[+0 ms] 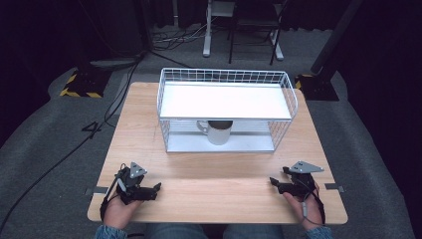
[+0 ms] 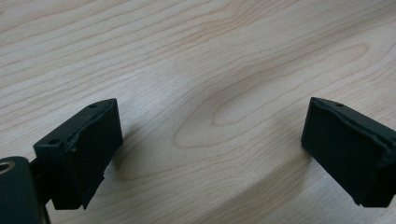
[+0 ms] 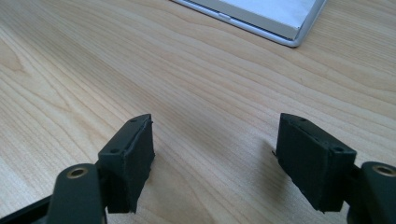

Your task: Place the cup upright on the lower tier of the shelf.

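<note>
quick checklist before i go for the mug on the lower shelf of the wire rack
1. Left claw open, nothing between its jaws: ok.
2. Right claw open, nothing held: ok.
3. Mug upright on the lower level of the white wire rack: ok.
4. Rack's near side open in front of the mug: ok.
5. Handle side: it points to the left of the high view, toward the left claw: ok.
6. Mug's contents: cannot tell, the upper shelf hides its mouth.

Mug (image 1: 219, 132) top behind the wire rack's (image 1: 226, 99) white shelf edge
</note>
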{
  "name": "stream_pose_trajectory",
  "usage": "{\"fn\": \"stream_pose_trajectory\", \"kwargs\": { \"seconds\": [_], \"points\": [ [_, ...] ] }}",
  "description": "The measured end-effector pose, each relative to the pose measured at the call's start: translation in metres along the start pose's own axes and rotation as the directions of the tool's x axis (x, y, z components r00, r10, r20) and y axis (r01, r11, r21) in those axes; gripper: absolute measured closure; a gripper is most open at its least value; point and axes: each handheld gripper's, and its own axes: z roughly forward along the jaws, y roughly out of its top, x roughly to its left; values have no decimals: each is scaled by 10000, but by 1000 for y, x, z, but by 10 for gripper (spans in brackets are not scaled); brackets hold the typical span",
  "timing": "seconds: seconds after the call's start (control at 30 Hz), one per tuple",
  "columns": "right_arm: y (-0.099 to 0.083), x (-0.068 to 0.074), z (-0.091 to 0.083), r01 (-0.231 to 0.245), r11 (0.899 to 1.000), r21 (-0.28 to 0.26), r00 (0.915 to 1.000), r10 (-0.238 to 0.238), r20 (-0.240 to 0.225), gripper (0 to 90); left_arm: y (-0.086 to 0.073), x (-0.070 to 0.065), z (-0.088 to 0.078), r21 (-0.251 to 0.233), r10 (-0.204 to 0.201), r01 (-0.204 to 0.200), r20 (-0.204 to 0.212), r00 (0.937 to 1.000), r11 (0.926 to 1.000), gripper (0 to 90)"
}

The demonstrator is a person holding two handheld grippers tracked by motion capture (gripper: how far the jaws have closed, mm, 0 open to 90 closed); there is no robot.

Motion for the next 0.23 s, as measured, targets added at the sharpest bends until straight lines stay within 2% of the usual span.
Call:
{"fn": "stream_pose_trajectory", "kwargs": {
  "seconds": [0.07, 0.23],
  "points": [
    [0, 0, 0, 6, 10000, 2, 10000, -6, -4, 276, -1, 0, 2, -145, -72, 72, 25, 10000, 9999, 40],
    [0, 0, 0, 7, 10000, 6, 10000, -7, -5, 276, -1, 0, 3, -74, -10, 10, 64, 10000, 10000, 11]
  ]
}}
